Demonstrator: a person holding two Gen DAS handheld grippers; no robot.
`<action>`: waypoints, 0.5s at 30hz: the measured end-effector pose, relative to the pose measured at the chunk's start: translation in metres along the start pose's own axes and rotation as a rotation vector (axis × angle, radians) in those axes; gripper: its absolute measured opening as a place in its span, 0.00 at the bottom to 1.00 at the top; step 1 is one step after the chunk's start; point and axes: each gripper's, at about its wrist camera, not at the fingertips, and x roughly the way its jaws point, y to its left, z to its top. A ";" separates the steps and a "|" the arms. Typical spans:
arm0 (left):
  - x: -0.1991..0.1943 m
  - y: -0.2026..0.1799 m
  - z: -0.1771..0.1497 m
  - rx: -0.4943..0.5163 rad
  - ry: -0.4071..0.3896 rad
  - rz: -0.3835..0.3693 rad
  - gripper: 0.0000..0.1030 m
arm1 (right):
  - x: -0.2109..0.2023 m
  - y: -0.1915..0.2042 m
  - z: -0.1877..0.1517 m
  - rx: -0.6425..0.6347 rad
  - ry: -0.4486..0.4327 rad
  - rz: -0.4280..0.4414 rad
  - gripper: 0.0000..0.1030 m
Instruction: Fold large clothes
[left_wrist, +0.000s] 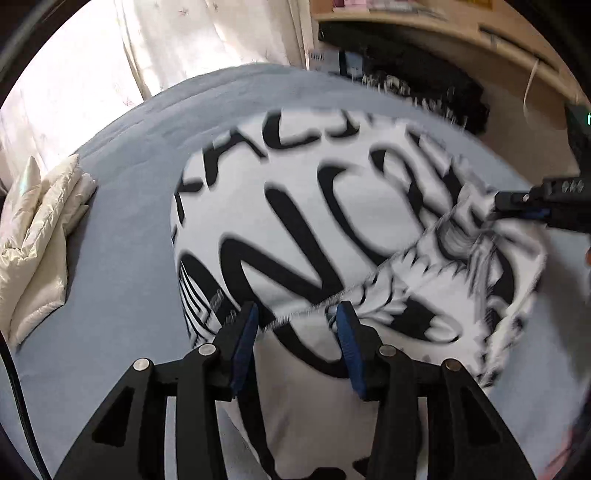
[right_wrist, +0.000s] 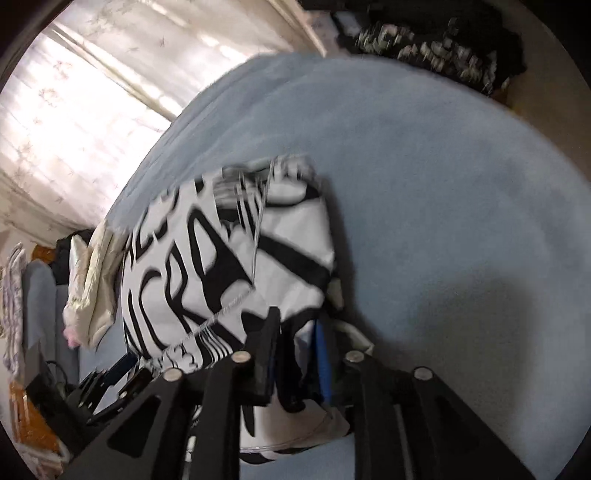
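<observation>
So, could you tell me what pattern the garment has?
White garment with bold black lettering; clearest in left wrist view.

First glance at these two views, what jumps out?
The white garment with bold black lettering, spread mid-bed on the blue-grey bedsheet. The left gripper sits open over its near edge; the right gripper has cloth between its fingers. A cream puffy jacket lies folded at the bed's left edge.

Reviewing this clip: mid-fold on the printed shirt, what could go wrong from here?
1. The left gripper is open over the shirt, its fingers astride the folded edge, so only the right gripper seems to hold cloth; one-sided pulling could skew the fold.
2. Both views are motion-blurred; a fast pull could drag the shirt along the blue sheet and undo earlier folds.
3. The cream jacket lies close and could be bumped.
</observation>
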 end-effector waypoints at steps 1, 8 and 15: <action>-0.006 0.006 0.007 -0.022 -0.024 -0.002 0.41 | -0.008 0.008 0.002 -0.009 -0.038 -0.001 0.30; 0.022 0.027 0.051 -0.120 -0.027 0.131 0.56 | 0.013 0.072 0.040 -0.120 -0.127 0.080 0.33; 0.069 0.032 0.056 -0.143 0.009 0.165 0.88 | 0.103 0.083 0.064 -0.175 -0.023 -0.016 0.29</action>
